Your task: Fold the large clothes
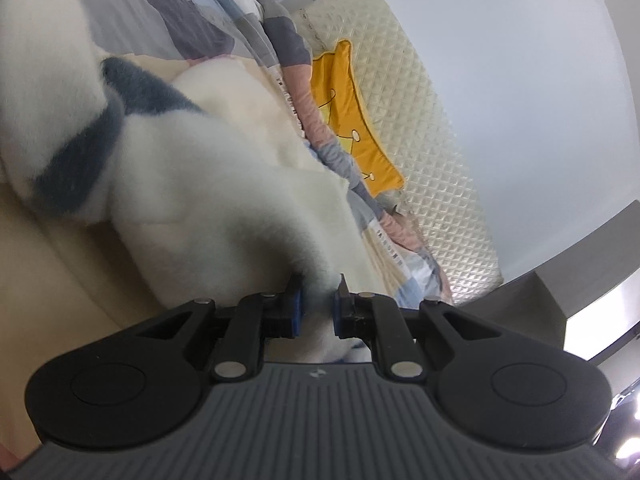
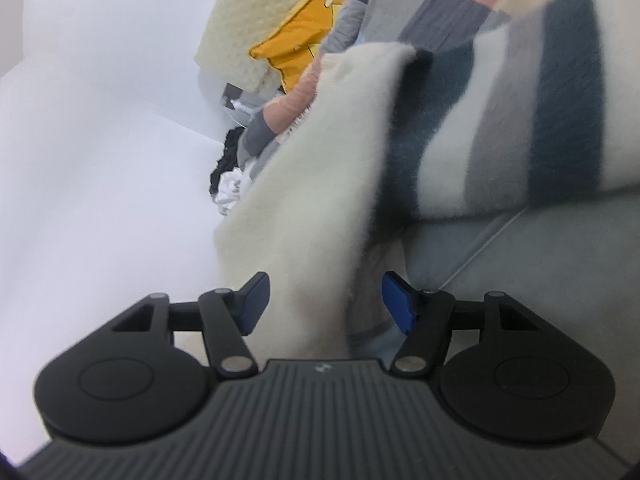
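A fluffy cream sweater (image 1: 192, 168) with dark blue and grey stripes lies bunched across the bed. In the left wrist view a fold of its cream fabric runs down between the blue pads, and my left gripper (image 1: 318, 292) is shut on it. In the right wrist view a cream edge of the same sweater (image 2: 320, 184) hangs down between the jaws of my right gripper (image 2: 326, 288). Those jaws stand wide apart. The right pad is clear of the cloth, so nothing is pinched. The striped part drapes off to the right.
A patchwork quilt (image 1: 180, 20) in grey, pink and cream covers the bed under the sweater. A yellow cushion (image 1: 344, 108) leans on a cream quilted headboard (image 1: 420, 120). Black and white clothes (image 2: 228, 176) are heaped by the white wall.
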Demonstrator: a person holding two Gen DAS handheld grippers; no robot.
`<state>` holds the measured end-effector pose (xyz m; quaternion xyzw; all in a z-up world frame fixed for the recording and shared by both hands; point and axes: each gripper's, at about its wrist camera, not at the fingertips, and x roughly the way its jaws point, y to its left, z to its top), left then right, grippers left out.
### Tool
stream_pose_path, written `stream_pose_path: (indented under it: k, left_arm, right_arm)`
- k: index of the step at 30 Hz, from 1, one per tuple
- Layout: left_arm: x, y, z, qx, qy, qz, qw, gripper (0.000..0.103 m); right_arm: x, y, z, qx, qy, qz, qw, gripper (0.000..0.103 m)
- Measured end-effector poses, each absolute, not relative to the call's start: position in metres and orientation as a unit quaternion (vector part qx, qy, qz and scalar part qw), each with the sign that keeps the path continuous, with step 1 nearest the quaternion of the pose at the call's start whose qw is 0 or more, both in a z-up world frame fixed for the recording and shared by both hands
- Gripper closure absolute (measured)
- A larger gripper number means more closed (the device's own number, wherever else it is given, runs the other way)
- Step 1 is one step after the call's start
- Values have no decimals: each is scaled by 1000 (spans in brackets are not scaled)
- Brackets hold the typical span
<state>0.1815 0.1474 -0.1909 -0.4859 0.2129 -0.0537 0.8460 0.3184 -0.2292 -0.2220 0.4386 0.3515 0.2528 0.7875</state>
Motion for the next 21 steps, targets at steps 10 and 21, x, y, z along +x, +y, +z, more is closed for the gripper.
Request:
stream_pose_path:
  k: [10, 21]
  left_arm:
    - [196, 139, -194, -443, 216, -29, 870, 88]
    - [170, 128, -164, -415, 225, -37, 881, 88]
  right_arm:
    - [326, -212, -212, 392, 320, 264, 821, 86]
    - [258, -238, -146, 362, 214, 260, 869, 88]
